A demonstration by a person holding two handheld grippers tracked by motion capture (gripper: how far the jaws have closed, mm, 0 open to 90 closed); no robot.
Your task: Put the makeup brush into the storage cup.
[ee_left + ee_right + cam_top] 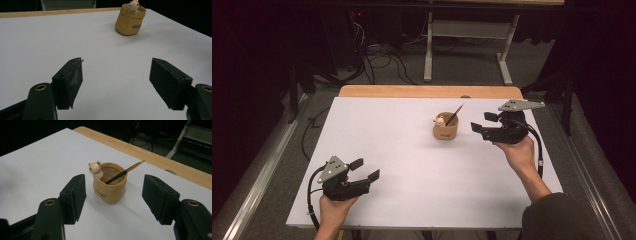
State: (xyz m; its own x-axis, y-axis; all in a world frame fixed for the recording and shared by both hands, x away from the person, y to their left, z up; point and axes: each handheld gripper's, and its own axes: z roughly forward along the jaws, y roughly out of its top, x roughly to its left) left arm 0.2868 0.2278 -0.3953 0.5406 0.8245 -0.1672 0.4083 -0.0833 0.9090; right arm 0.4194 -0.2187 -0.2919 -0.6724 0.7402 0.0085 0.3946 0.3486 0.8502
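Black jaws, right gripper: spread wide and holding nothing. In the right gripper view the tan cup sits in the gap between the two pads, a little ahead of them, and touches neither.
Right hand: grips the body of that gripper from below, near the right edge of the table; a cable loops down beside the wrist.
Left gripper: jaws spread as well, empty, over bare table near the front left corner. In the left gripper view there is white surface between the pads, and the cup stands well ahead and to the right of them.
Left hand: wraps the rear of the tool, with the grey three-cornered plate on top of it.
Cup: tan and soft-looking like a small sack, upright, with dark lettering on its side and a small pale bear figure perched at its rim.
Brush: thin, dark handle with a lighter tip, leaning inside the cup and poking out over the rim on the side away from the bear.
Table: white top with a bare wooden strip along the far edge.
Room: dim, grey carpet, tangled cables on the floor beyond the table, and the pale metal legs of another table farther back.
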